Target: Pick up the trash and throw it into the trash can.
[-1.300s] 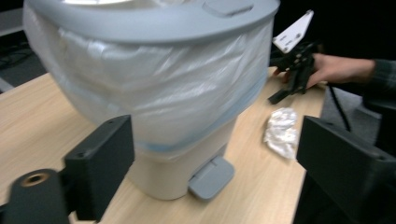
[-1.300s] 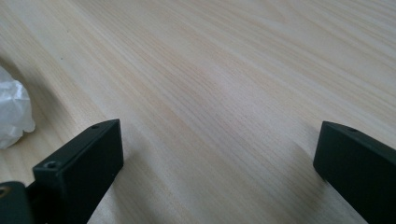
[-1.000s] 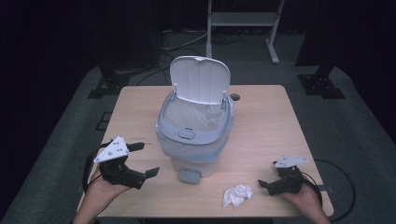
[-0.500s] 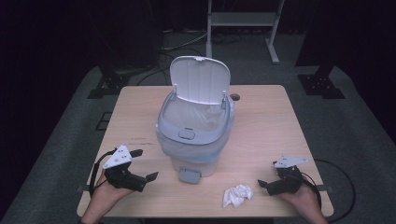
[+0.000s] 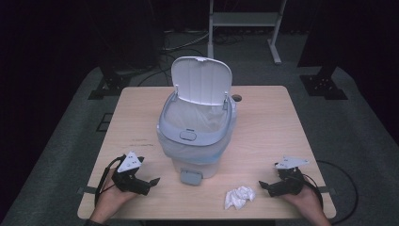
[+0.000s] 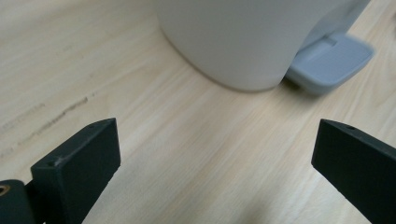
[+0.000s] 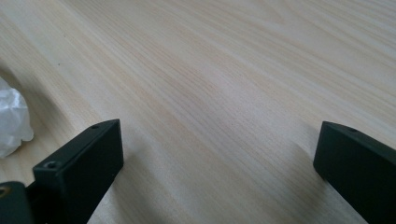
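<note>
Nearest my edge of the table [image 5: 263,136], both hands rest low on the wood. My left gripper [image 5: 149,183] lies at the near left corner, its jaws standing wide apart with nothing between them; its own view looks along bare grain toward the base of the bin [image 6: 243,42] and the grey pedal [image 6: 329,60] just beside it. My right gripper [image 5: 263,186] lies at the near right, jaws likewise spread and empty (its own view has plain table between them).

Just to the left of the right gripper, apart from it and not touched, sits the crumpled white tissue [image 5: 239,197]; in the right gripper view it shows as a white lump at the left margin [image 7: 11,121], outside the jaws.

Further in, at mid-table, stands the pedal bin [image 5: 195,136], white with a grey rim and a liner inside. Its lid [image 5: 201,80] stands raised at the back, so the mouth is open to receive.

Judgement on progress: the work in hand appears to be binning the tissue. The bin is already open; the tissue is not yet gripped, lifted or dropped in. What is left, as I read it: bring the right jaws round the tissue, clamp, carry it over the rim, release
</note>
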Tool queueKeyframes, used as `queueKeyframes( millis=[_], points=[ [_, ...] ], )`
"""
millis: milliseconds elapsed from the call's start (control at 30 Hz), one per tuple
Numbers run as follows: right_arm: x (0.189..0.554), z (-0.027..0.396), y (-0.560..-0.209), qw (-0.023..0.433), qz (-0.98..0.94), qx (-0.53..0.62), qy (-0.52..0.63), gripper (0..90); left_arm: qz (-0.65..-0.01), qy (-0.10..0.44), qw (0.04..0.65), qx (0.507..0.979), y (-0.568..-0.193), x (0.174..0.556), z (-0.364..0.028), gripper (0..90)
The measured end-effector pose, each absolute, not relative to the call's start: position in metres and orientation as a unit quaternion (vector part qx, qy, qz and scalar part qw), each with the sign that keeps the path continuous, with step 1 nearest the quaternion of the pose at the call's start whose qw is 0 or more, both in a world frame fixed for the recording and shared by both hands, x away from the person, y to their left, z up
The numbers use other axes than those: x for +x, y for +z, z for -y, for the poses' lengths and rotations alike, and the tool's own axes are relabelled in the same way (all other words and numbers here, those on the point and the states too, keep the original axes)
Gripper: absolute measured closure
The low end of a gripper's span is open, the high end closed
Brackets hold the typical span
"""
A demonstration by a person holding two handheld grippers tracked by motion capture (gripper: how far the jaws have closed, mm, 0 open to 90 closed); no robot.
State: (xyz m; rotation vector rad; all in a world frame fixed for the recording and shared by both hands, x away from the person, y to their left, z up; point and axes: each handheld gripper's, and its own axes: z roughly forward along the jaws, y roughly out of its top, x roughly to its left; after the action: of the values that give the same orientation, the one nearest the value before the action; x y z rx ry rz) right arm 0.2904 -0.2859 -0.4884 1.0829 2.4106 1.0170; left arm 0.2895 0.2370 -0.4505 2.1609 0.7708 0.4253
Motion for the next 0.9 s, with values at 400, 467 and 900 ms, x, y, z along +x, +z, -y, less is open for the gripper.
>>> queueKeyframes(
  millis=[400,467,900],
  points=[
    [0.289,0.287,-0.487,0.150,-0.846,0.372,0.351,0.7,-0.314,0.158,0.355,0.866,-0.469,0.297,-0.238,0.3],
    [0.289,0.287,-0.487,0.149,-0.847,0.373,0.349,0.7,-0.317,0.158,0.351,0.867,-0.472,0.298,-0.238,0.3],
    [0.286,0.290,-0.473,0.142,-0.836,0.384,0.365,1.0,-0.321,0.142,0.360,0.865,-0.484,0.300,-0.238,0.0]
  ],
)
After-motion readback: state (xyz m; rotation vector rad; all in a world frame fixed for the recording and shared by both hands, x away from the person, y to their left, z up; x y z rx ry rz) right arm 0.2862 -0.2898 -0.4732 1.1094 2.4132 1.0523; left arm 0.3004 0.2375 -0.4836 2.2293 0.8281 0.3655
